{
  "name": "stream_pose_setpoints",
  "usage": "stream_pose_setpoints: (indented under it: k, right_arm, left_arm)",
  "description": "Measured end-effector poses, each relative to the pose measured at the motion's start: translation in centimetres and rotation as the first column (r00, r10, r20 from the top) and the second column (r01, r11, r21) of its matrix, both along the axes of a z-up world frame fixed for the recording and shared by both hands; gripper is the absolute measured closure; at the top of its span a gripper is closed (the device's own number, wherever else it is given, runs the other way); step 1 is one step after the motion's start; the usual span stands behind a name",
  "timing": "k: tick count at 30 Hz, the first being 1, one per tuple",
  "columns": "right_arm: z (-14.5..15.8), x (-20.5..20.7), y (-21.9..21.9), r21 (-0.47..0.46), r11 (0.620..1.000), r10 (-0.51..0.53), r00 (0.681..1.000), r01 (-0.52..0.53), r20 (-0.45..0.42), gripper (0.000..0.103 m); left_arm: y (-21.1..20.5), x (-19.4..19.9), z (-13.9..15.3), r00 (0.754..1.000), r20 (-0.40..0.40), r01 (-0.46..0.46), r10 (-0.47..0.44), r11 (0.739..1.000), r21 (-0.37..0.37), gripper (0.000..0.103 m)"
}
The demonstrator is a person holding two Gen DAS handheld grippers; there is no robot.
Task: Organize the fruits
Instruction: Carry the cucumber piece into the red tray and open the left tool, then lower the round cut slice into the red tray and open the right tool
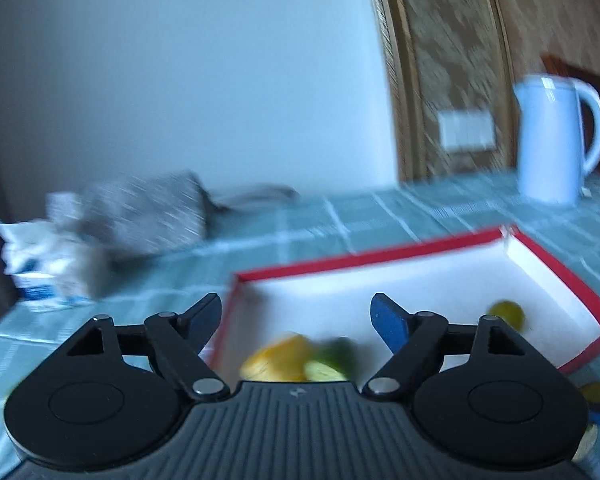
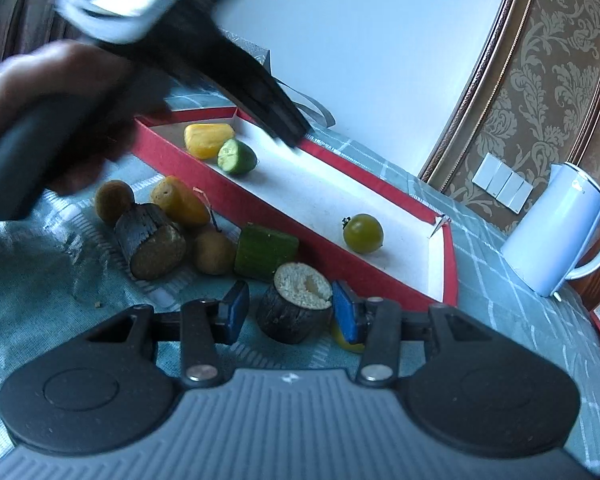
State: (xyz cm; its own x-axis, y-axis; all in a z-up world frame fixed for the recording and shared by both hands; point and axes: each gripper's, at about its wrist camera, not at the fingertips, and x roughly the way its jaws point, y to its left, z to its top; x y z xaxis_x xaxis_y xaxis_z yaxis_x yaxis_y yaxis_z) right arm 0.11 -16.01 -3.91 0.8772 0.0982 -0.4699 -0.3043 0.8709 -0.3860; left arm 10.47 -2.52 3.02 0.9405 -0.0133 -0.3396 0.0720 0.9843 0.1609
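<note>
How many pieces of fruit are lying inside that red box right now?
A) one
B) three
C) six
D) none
B: the right wrist view shows a yellow piece, a cut lime half and a small round green fruit on the white floor of the red box; the other pieces lie outside on the tablecloth.

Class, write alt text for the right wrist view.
The open right gripper straddles a dark cut cylinder on a checked cloth. Beyond lie more fruit pieces and a red tray holding a yellow piece, lime half and green tomato.
</note>
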Motion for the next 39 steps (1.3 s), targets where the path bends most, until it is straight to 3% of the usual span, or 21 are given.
stream_pose_setpoints:
  k: [3,5,11,16,26,33,39]
  right_arm:
    - [0.0,-0.1,0.1,-0.003,1.0,0.0,1.0,0.0,0.0,0.059]
    - [-0.1,-0.1,0.3,-0.01,1.0,-0.002,1.0,0.002,0.002,0.059]
    - [-0.1,-0.2,0.5,-0.029,1.0,-0.005,1.0,0.005,0.008,0.059]
    - [0.0,-0.1,0.5,-0.032,0.999,-0.007,1.0,0.007,0.01,0.062]
    - [0.2,-0.3,0.5,-0.033,0.999,-0.015,0.999,0.016,0.032,0.067]
    - [1.0,-0.8,-0.2,0.03,0.999,-0.015,0.999,0.014,0.05,0.068]
    - [2.8,-1.0,0.0,0.059,0.998,-0.008,0.993,0.001,0.118,0.068]
  left_arm:
    - [2.8,-3.1,0.1,0.993,0.066,-0.099,0.101,0.994,-0.044,0.012]
    - [4.4,-4.5,-0.3,0.986,0.069,-0.151,0.155,0.987,-0.061,0.009]
    - [8.0,-5.2,-1.5,0.969,-0.041,-0.247,0.243,0.961,-0.122,0.008]
    - [9.3,-4.0,-2.4,0.954,-0.161,-0.275,0.251,0.95,-0.15,0.008]
    - [10.2,-2.9,-3.7,0.929,-0.273,-0.297,0.249,0.942,-0.153,0.008]
    - [10.4,-2.4,-4.1,0.921,-0.312,-0.296,0.235,0.941,-0.165,0.008]
    - [10.0,-2.1,-4.3,0.918,-0.32,-0.29,0.235,0.948,-0.135,0.008]
